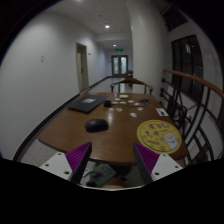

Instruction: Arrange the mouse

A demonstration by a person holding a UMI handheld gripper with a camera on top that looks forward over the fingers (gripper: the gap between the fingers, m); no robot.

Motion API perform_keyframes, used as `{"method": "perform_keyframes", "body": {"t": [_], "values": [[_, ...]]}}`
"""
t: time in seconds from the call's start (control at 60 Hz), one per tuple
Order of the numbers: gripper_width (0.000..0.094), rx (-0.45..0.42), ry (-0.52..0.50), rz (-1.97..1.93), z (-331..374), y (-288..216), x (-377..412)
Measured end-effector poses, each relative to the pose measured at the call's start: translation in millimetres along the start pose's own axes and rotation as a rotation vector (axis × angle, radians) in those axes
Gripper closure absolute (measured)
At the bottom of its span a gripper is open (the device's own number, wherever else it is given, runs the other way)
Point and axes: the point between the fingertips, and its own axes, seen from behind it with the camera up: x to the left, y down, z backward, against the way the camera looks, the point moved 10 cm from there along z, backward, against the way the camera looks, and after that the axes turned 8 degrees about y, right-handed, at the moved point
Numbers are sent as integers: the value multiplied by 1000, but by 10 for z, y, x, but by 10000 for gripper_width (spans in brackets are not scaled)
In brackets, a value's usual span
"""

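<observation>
A dark computer mouse (96,125) lies on the wooden table (115,140), well beyond my fingers and a little to the left of them. My gripper (112,160) is open, with its two purple pads (78,158) wide apart and nothing between them. It hovers over the table's near edge. A round yellow pad (157,135) lies on the table ahead of the right finger.
A dark laptop (85,102) lies further back on the left. Small pale items (127,101) are scattered at the far end. A chair with a curved back (190,105) stands to the right. A corridor with doors (119,64) runs behind.
</observation>
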Motion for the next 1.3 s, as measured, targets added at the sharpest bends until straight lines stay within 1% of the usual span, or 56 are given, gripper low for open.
{"method": "perform_keyframes", "body": {"t": [0.033,0.083,0.117,0.133,0.2,0.317,0.383,0.4,0.417,0.483,0.567,0.683,0.733,0.8,0.817,0.867,0.933,0.983,1.017,1.067,1.1,1.2,1.267,1.3], "values": [[88,8,-22,6,-154,-4,109],[88,48,-42,-2,-366,17,267],[87,64,-73,-2,-501,18,399],[86,69,-93,0,-461,55,415],[88,93,-143,18,-788,12,726],[92,136,-190,32,-1165,-14,1053],[84,176,-171,26,-1429,-35,1133],[89,178,-157,24,-1490,-52,1137],[105,160,-147,25,-1556,-99,1145],[93,162,-125,27,-1681,-179,1191],[97,179,-116,31,-1900,-299,1295],[112,212,-59,75,-2181,-452,1415],[162,214,-48,104,-2270,-489,1446],[443,205,-61,102,-2323,-499,1489],[445,203,-65,95,-2333,-499,1495],[513,203,-75,116,-2337,-503,1495],[585,186,-124,133,-2304,-514,1506],[607,185,-167,148,-2209,-523,1494],[609,150,-196,150,-2091,-603,1471],[610,55,-209,163,-1869,-864,1348],[611,0,-198,154,-1700,-1002,1216],[610,-116,-140,75,-1247,-1486,523],[610,-179,-52,47,-1100,-1676,-85],[610,-189,-2,45,-1044,-1723,-389]]}}
